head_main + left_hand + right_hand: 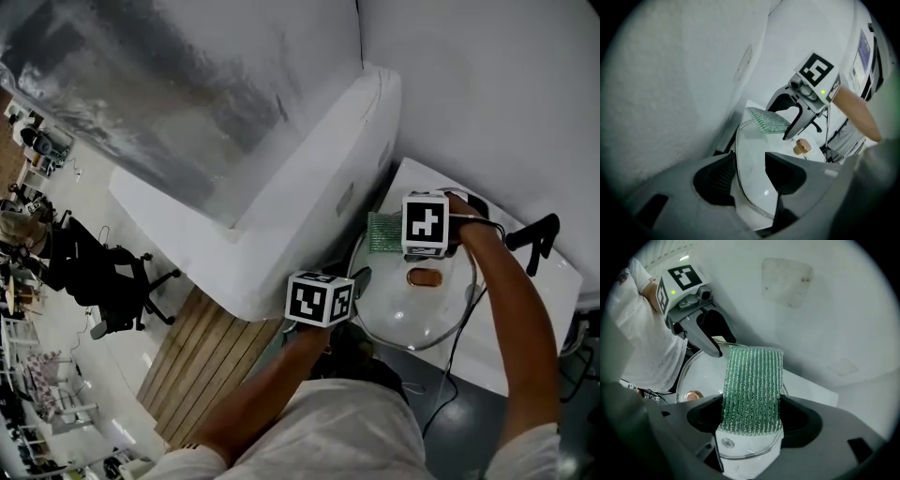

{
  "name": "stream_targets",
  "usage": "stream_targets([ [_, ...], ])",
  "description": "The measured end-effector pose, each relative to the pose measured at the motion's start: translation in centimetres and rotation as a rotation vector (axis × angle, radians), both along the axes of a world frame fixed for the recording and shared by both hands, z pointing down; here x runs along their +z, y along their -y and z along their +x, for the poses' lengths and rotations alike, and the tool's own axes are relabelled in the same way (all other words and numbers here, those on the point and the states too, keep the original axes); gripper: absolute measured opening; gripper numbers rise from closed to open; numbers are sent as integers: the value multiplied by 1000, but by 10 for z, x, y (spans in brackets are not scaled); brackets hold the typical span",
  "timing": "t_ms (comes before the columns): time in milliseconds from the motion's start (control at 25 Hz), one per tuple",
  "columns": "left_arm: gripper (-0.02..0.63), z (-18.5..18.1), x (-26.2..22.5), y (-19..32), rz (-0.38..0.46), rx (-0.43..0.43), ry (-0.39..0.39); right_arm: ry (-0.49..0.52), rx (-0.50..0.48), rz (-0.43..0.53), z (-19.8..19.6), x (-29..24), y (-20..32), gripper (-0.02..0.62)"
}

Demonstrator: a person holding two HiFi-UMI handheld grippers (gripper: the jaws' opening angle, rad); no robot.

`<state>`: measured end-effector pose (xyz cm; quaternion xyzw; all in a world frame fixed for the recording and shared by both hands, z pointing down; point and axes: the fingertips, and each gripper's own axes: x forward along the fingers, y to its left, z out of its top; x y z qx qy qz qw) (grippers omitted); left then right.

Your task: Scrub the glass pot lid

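White table (564, 279) carries glass lid (403, 317), its rim between left tongs (750, 174).

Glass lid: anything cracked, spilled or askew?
Nothing damaged or spilled. The glass lid lies knob-up on the white table, though its rim juts past the table's edge, between the left gripper's open jaws.

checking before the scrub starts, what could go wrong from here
1. The left gripper only straddles the glass lid at its rim, pads not pressing, so scrubbing could slide the lid.
2. The lid lies near the table edge; a slide might tip it off.
3. The right gripper pinches one end of the scrub pad, which may fold.
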<state>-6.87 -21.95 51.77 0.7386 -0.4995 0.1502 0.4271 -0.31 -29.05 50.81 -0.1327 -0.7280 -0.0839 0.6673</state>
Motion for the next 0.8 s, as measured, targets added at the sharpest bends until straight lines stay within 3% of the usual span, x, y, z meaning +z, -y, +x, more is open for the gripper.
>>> stream_targets([
  [160,209,-1,0,1,7,-1,-1,62,160,-24,19,-7,15,348],
  [560,206,-2,2,1,13,-18,-10,159,704,-51,81,1,43,348],
  [680,204,-2,2,2,14,-27,-14,190,805,-60,92,5,44,348],
  [800,203,-3,2,2,17,-34,-17,227,838,-46,95,-3,44,348],
])
